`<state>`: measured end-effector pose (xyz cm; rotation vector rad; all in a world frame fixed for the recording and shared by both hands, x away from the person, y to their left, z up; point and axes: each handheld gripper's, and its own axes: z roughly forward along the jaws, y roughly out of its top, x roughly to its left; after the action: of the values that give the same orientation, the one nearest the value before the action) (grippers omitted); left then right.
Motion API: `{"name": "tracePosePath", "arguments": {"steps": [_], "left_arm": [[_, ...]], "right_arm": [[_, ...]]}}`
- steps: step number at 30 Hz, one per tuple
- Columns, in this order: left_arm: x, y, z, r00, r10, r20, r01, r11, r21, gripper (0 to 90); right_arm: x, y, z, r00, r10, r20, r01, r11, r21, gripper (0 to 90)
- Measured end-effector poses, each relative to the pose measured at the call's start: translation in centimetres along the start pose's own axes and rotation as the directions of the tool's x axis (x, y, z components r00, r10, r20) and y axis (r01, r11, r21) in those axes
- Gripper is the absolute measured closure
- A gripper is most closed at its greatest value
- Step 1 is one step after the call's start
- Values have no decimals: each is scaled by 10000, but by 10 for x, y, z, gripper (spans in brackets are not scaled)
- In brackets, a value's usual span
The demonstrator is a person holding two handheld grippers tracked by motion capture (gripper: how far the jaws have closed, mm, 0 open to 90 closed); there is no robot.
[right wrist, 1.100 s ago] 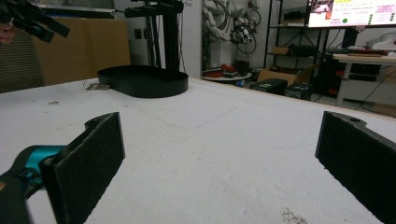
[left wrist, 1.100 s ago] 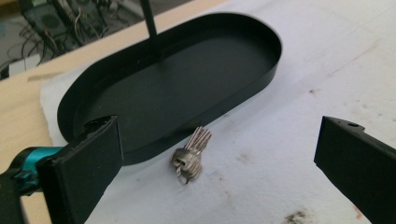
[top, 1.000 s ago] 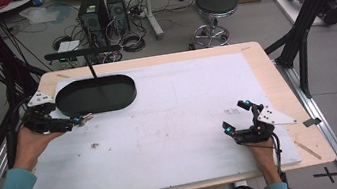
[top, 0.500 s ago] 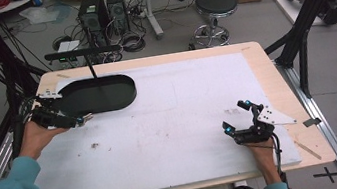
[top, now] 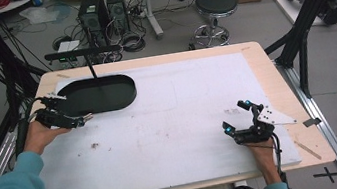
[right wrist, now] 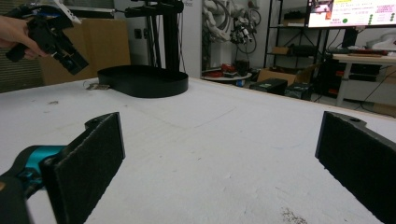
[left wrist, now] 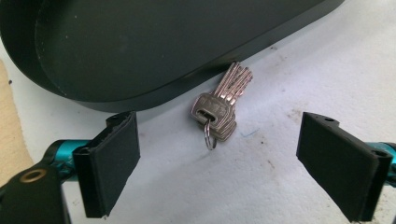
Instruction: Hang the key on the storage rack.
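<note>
up close, the left gripper (left wrist: 219, 168) has wide jaws framing keys (left wrist: 218, 109) touching the black tray (left wrist: 140, 46).

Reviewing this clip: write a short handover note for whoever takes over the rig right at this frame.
Left claw: open, hovering just over the bunch of keys, jaws either side of it, nothing gripped.
Right claw: open and empty, low over the white mat near the table's front right corner.
Keys: lying on the mat against the outer wall of the black oval tray, not inside it.
Done: left claw lined up on the keys.
Left: probably close on the keys, lift them and, as it looks, set them in the tray. The tray wall is close, so watch the far jaw.
</note>
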<state>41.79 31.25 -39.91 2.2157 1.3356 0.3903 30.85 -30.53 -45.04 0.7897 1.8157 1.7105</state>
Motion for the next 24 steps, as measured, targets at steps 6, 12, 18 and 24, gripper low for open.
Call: {"name": "tracePosePath", "arguments": {"steps": [6, 12, 18, 24], "left_arm": [[3, -1, 5, 9997, -238, -22, 238, 9991, 357, 215], [6, -1, 8, 9996, -259, 113, 253, 9981, 567, 287], [6, -2, 12, 9995, -268, 188, 253, 9966, 790, 343], [7, -2, 13, 9989, -349, 321, 321, 9960, 832, 444]], "right_arm": [[0, 0, 0, 10000, -20, 8, 20, 10000, -10, 5], [0, 0, 0, 10000, 4, 6, -4, 10000, 0, 5], [0, 0, 0, 10000, -6, 7, 6, 10000, -12, 5], [0, 0, 0, 10000, -8, 10, 8, 10000, -7, 5]]}}
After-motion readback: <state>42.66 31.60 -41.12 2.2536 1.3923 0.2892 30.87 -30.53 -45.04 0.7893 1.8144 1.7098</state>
